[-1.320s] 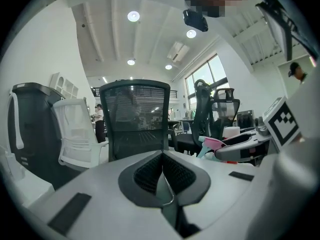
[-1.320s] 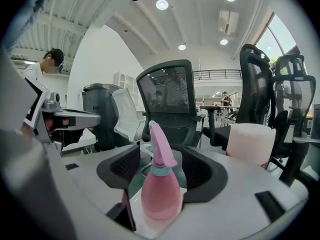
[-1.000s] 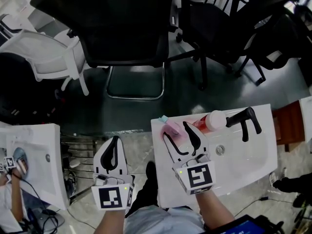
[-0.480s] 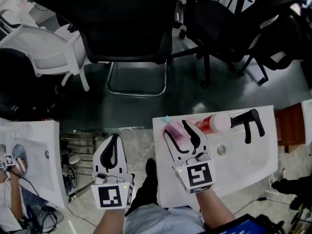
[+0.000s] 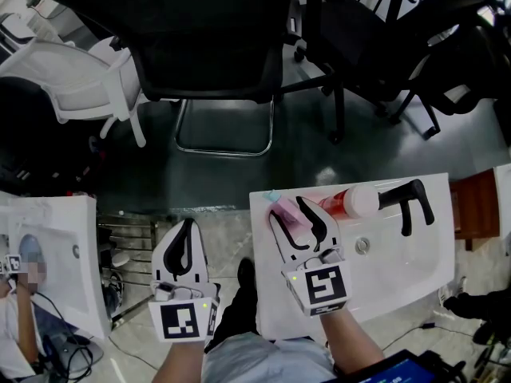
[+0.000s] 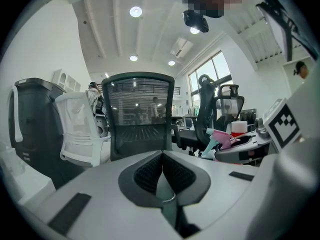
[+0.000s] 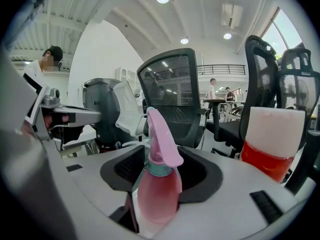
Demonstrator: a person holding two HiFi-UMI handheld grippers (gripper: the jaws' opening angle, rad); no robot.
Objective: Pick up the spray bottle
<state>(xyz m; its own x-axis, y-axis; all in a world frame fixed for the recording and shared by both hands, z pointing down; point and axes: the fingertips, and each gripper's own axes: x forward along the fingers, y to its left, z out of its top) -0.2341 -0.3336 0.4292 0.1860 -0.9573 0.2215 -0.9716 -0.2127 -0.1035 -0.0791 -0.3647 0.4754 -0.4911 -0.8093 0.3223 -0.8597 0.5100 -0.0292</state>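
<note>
A pink spray bottle (image 5: 289, 213) stands at the far left corner of a white sink (image 5: 399, 263). My right gripper (image 5: 287, 209) has one finger on each side of it, and the jaws are closing around its body. In the right gripper view the spray bottle (image 7: 159, 190) fills the gap of the right gripper (image 7: 162, 169), its teal collar and pink trigger head rising above the pads; I cannot see a firm press. My left gripper (image 5: 187, 227) hangs left of the sink over the floor, shut and empty, as the left gripper (image 6: 162, 171) view confirms.
A red bottle with a white cap (image 5: 351, 201) lies next to a black faucet (image 5: 407, 198) along the sink's far edge, close to my right gripper. Black office chairs (image 5: 211, 46) and a white chair (image 5: 88, 78) stand beyond. Another white basin (image 5: 72, 262) is at the left.
The right gripper's jaws have narrowed around the pink spray bottle and edged slightly forward along it. The left gripper has stayed put.
</note>
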